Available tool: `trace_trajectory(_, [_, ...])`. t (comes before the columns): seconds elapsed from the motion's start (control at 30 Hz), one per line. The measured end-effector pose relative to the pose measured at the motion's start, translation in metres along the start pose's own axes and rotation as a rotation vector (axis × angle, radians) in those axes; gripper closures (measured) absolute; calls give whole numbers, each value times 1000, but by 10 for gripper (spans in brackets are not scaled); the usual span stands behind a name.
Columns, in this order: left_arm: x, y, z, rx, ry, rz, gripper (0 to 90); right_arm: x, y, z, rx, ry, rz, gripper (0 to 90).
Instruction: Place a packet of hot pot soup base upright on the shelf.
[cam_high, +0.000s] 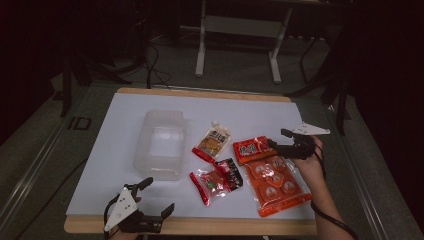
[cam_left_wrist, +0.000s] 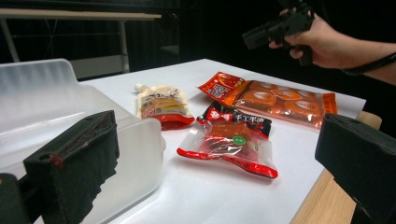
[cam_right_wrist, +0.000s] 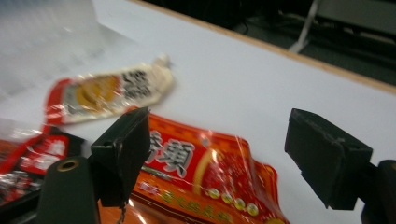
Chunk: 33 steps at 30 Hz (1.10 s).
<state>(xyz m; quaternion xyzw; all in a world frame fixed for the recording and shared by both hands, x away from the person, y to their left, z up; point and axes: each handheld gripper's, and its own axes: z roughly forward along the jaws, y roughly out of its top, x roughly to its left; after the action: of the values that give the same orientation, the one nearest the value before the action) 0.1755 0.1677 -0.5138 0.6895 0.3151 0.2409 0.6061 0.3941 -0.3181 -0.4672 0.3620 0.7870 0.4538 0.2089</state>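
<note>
The right hand-held gripper (cam_high: 278, 140) hangs over the top edge of the large orange snack pack (cam_high: 274, 182), its jaws spread wide with nothing pressed between them; in the right gripper view the pack's printed header lies just below and between the two pads. The pack rests flat on the white worktop (cam_high: 110, 165) at its right side, with a smaller orange-red packet (cam_high: 251, 148) lying on or against its upper end, right where the jaws point.

The main risk is a pinch that takes both packets at once, or only the smaller one, since the two overlap under the jaws. The film looks glossy and slack, so a grip on the thin edge alone could slip, and the long pack would likely sag and swing once it is lifted. A low swing could drag across the red-and-clear candy bag (cam_high: 207, 184) and the dark red sachet (cam_high: 231, 172) just beside it, or nudge the cream spouted pouch (cam_high: 213, 141). If the pads come down too steeply, they may press the pack into the worktop and not get under its edge.

The left hand-held gripper (cam_high: 156, 196) rests near the front edge, jaws wide and empty, beside the clear plastic tub (cam_high: 162, 145), which stands empty and well apart from the pack.
</note>
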Motion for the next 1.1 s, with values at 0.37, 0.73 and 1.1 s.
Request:
trace_trajectory(0.37, [-3, 1, -2, 3, 0, 14, 1, -22, -29, 27, 125, -42, 49, 225])
trace_trajectory(0.73, [1, 1, -3, 10, -3, 14, 1, -34, -50, 47, 211, -56, 117, 254])
trace_trajectory(1.1, [1, 0, -4, 16, -10, 7, 1, -26, -51, 47, 242, -67, 150, 344])
